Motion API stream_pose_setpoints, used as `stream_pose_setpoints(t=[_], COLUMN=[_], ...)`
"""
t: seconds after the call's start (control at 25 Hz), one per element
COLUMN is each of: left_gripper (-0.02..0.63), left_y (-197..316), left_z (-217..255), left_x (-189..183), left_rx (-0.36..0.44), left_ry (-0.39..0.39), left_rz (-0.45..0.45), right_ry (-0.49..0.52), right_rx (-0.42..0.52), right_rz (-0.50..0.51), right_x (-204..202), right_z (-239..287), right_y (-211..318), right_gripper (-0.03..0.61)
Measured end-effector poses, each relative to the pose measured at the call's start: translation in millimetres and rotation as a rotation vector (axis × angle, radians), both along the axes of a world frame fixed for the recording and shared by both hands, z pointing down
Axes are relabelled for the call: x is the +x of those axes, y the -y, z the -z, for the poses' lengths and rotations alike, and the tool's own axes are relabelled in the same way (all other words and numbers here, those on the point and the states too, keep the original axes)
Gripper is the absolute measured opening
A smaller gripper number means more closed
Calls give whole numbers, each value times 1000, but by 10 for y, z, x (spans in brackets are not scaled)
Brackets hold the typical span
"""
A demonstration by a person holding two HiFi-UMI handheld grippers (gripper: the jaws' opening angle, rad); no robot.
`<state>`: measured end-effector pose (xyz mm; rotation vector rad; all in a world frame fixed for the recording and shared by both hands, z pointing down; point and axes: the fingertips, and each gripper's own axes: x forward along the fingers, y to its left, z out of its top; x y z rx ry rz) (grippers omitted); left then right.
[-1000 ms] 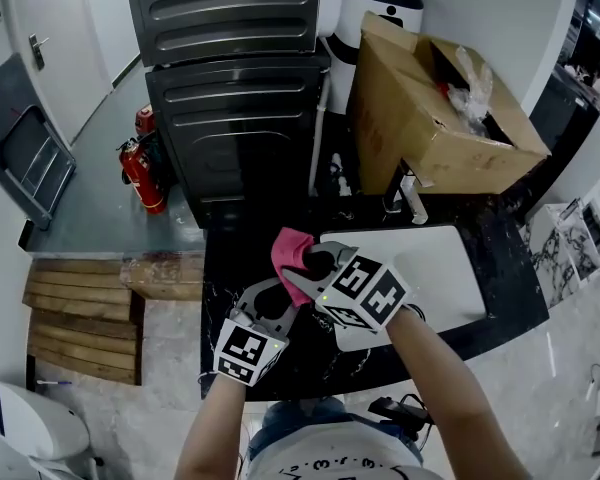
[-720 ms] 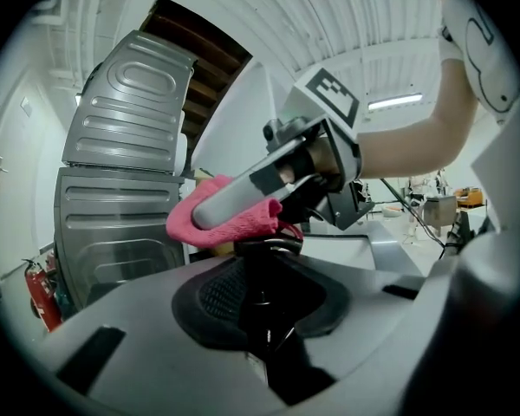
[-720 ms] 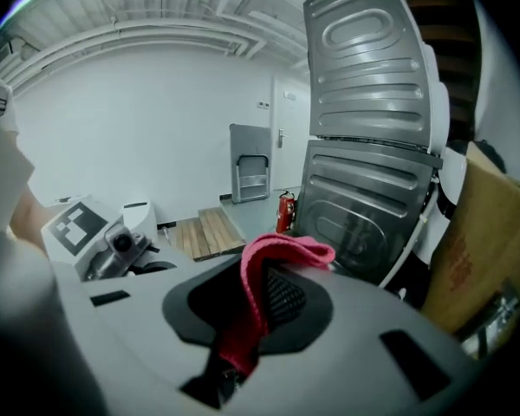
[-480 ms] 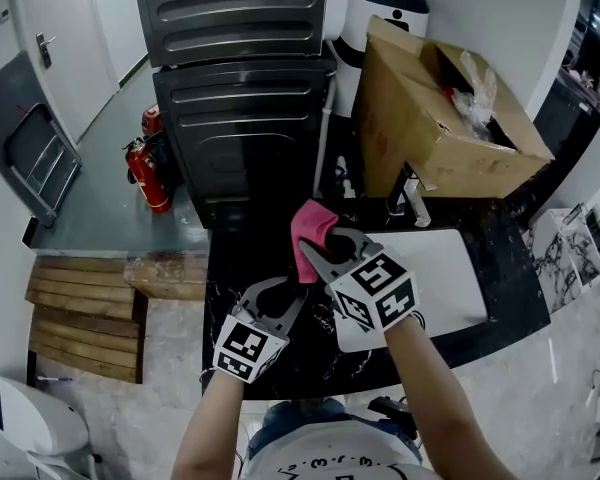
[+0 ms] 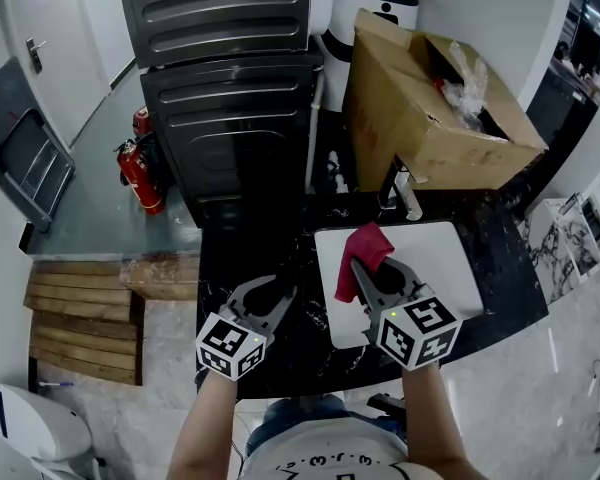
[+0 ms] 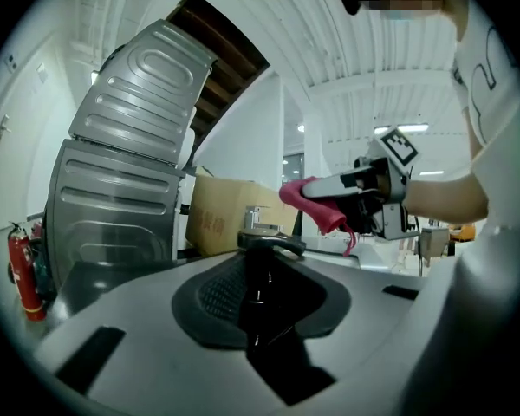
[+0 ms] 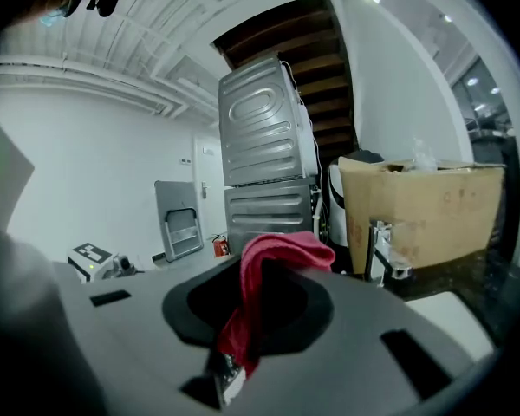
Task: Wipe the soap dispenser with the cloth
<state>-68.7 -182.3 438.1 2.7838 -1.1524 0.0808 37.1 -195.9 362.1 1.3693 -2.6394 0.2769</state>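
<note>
Laundry or utility room
Stacked grey appliances [image 5: 230, 88], a white sink [image 5: 435, 253] in a dark counter [image 5: 245, 258] — fire extinguisher [image 5: 137, 175] alongside.

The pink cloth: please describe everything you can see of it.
The cloth is pinkish red, soft fabric, crumpled into folds. The right hand-held gripper is shut on its middle; one bunch bulges past the jaw tips, and a tail with a white label hangs below. It is in the air over the white sink, touching nothing else.

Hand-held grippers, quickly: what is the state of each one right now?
Left hand-held gripper: closed on the black soap dispenser.
Right hand-held gripper: closed on the pink cloth.
</note>
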Motion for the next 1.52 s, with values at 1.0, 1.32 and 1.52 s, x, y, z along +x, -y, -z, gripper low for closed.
stream_pose_setpoints(t=[1.0,1.32,1.52], left_gripper=[90,94,95], left_y=[37,16,13], left_z=[-61,-117,-124], left_x=[-833,-954,-959], left_rx=[-177,-194,-191], left_ry=[-433,-448,-452], left_rz=[276,302,306], right_ry=[-75,-130,-103], right_rx=[-222,-323,-331], right_rz=[327,210,181], right_x=[-1170,-920,-871], right_z=[-891,-1288,-1261], right_y=[-355,-299,-283], right_gripper=[54,52,52])
